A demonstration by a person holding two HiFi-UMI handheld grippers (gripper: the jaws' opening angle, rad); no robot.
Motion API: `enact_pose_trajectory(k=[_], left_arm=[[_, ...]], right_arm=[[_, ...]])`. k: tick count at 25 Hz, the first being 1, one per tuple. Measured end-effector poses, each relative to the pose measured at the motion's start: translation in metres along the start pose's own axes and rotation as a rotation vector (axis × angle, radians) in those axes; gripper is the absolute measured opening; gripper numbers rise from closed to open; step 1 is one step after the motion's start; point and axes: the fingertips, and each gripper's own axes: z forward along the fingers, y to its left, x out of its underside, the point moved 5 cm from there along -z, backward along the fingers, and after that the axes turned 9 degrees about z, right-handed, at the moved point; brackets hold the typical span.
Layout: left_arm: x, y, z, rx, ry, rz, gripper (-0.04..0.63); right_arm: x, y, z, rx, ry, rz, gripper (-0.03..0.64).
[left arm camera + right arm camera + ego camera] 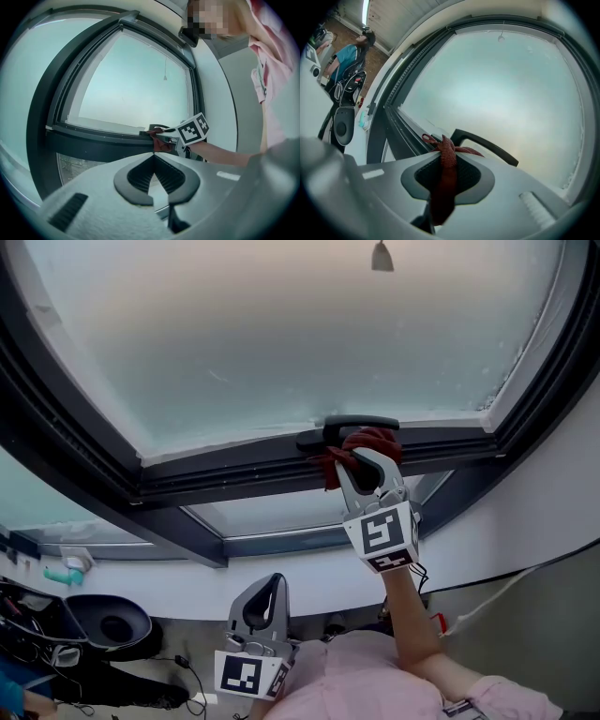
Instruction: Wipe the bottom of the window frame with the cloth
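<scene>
The right tongs (361,457) are shut tight on a dark red cloth (367,440). The cloth is soft and crumpled, and a long strip of it runs down between the 2 jaws in the right gripper view. Its bunched end sits on the bottom of the window frame (234,474), right by the black handle (361,426).

The frame bar is dark, hard and smooth. It is long and thin, and in the head view it runs from side to side. The cloth is near the right end of the bar, so most of the bar lies to the left of the tongs. I think the next wipe has to slide left along it and stay flat on the bar. The handle sticks out and could catch the cloth.

The glass (281,334) above looks pale and cloudy.

The left tongs (267,592) hang low, far from the frame. Their jaws are closed with nothing in them. The right hand is much nearer.
</scene>
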Motion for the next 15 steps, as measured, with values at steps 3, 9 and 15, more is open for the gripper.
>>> enact_pose_trajectory(k=[3,9,15], left_arm=[[-0.001,-0.003,0.003,0.009,-0.001,0.001,-0.003],[-0.002,-0.01,0.01,0.022,-0.004,0.005,-0.003],[-0.001,-0.016,0.013,0.024,-0.001,0.002,-0.003]], right_arm=[[0.001,-0.004,-0.002,0.002,0.003,0.005,0.066],[0.007,-0.018,-0.007,0.005,0.003,0.049,0.066],[0.009,-0.022,-0.009,-0.003,0.002,0.066,0.066]])
